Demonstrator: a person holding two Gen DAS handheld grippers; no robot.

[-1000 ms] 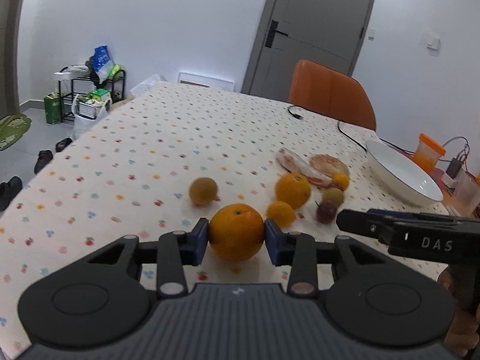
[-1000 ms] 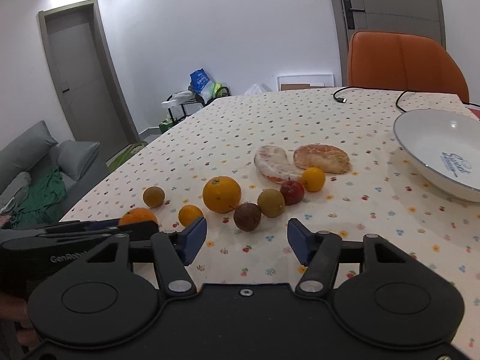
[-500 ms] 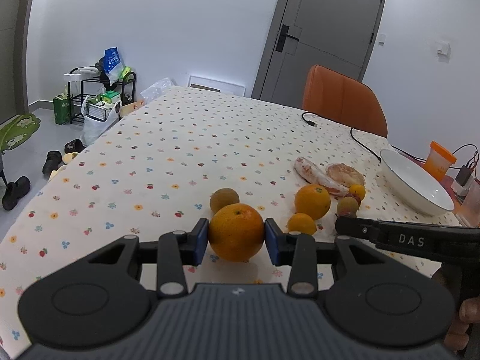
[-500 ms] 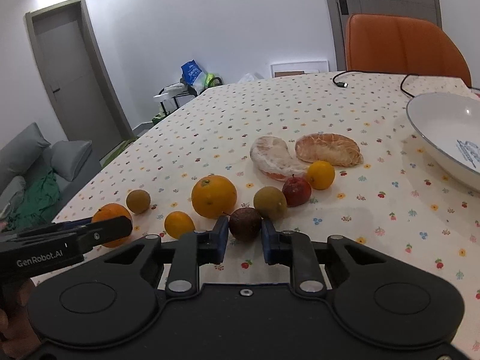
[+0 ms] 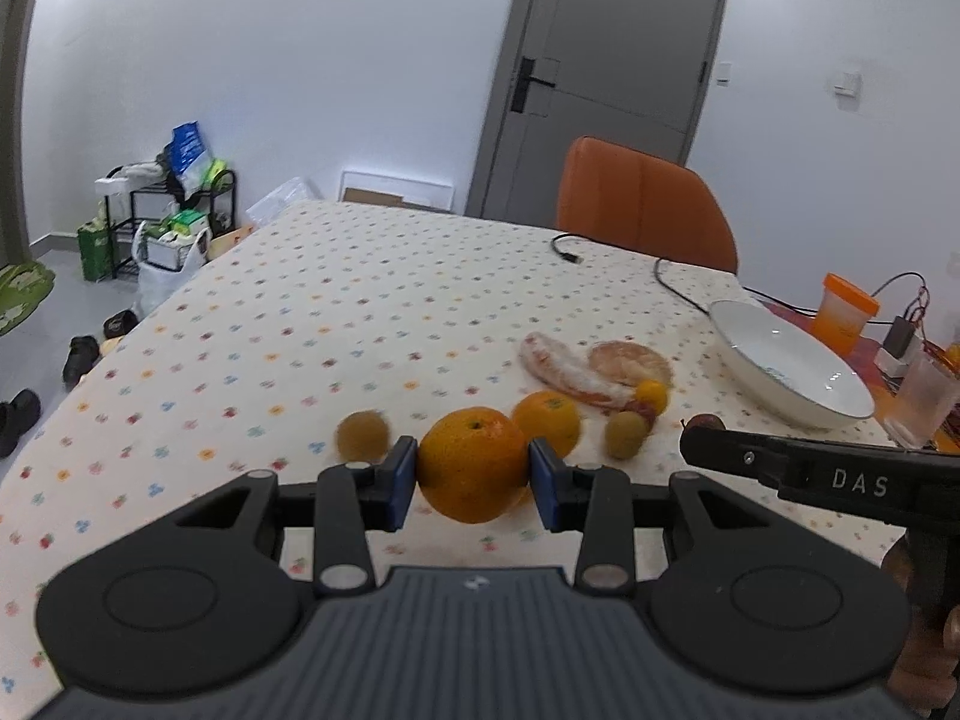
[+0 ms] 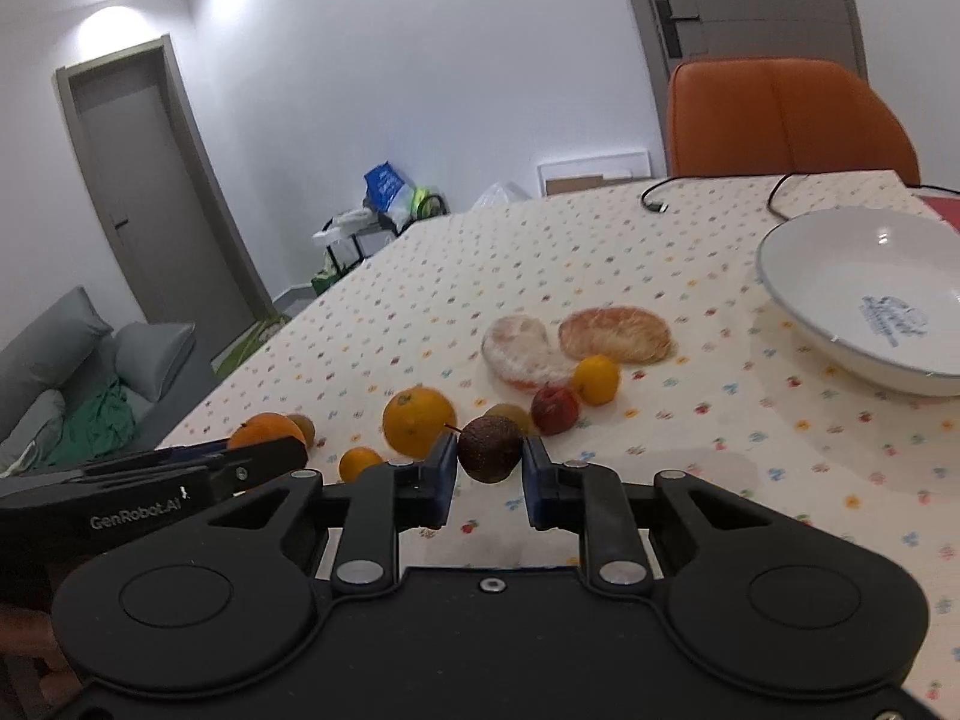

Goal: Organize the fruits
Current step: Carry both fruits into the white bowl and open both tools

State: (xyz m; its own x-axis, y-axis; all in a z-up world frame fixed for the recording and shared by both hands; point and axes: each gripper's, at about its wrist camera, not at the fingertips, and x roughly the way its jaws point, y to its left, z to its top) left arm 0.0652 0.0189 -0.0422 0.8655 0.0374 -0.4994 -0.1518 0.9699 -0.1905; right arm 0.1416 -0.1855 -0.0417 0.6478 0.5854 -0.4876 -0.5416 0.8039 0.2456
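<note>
My left gripper (image 5: 473,474) is shut on a large orange (image 5: 471,463), held just above the dotted tablecloth. My right gripper (image 6: 487,468) is shut on a dark brown round fruit (image 6: 489,449) with a short stem, lifted off the cloth. On the table lie another orange (image 6: 418,421), a small mandarin (image 6: 359,462), a brown kiwi-like fruit (image 5: 362,435), a second brownish fruit (image 5: 625,433), a red apple (image 6: 555,408), a small yellow-orange fruit (image 6: 595,380) and two peeled pomelo pieces (image 6: 615,333). A white bowl (image 6: 798,288) stands at the right.
An orange chair (image 5: 645,207) stands at the far side of the table. A black cable (image 6: 654,202) runs across the cloth near the bowl. An orange-lidded cup (image 5: 846,312) and a clear glass (image 5: 927,393) sit at the right edge. The table (image 5: 330,300) has bare cloth at the left.
My right gripper has closed on the dark brown fruit and lifted it from the cloth. The left gripper has kept its hold on the large orange and risen a little.
</note>
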